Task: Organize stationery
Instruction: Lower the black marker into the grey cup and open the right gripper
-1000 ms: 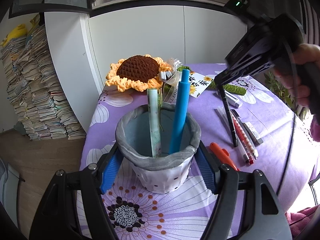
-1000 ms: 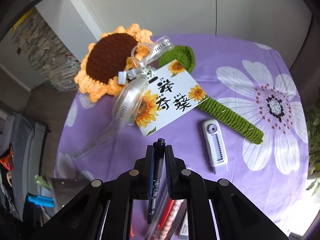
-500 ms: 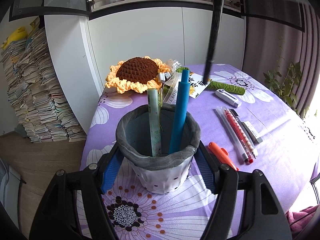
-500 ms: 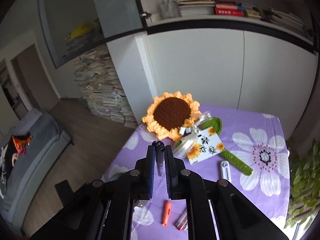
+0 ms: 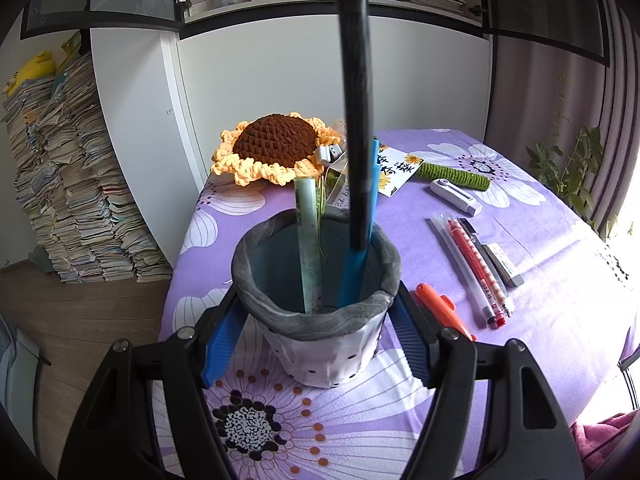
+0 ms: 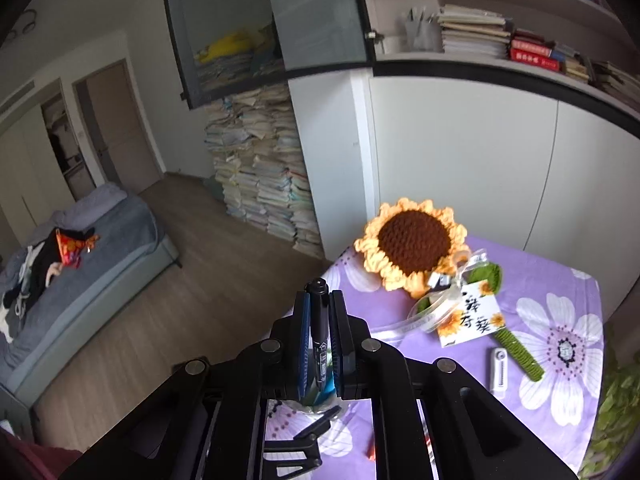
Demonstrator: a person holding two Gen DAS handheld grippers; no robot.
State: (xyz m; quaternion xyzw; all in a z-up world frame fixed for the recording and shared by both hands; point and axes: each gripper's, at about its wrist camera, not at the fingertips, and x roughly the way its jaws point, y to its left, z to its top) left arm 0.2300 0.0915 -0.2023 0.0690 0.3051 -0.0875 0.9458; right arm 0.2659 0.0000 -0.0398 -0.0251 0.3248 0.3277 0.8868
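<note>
Since half a second ago, the black marker point(image 5: 356, 100) has come from the upper right of the left view to its centre, and its lower end now dips inside the pen cup point(image 5: 316, 308), just in front of the blue pen point(image 5: 362, 240). My right claw point(image 6: 319, 344) is pressed together on that marker, pinching the barrel between its pads, cap end poking up past the fingertips in the middle of the right view. I hold it upright so it can slide straight down between what already stands in the cup: the blue pen and a pale green pen point(image 5: 308, 240).

My left claw point(image 5: 316, 336) brackets the cup at the lower centre of its view, blue pads set against both sides of the soft grey rim; I judge it clamped there to stop the cup tipping while the marker goes in.

More pens point(image 5: 474, 268) and an orange cutter point(image 5: 440, 308) wait on the purple flowered desk point(image 5: 540, 320) at the right, so the sorting looks only partly done. A crocheted sunflower point(image 5: 276, 146) lies behind the cup.

The right claw hangs high above the desk, camera pitched outward toward the room.
</note>
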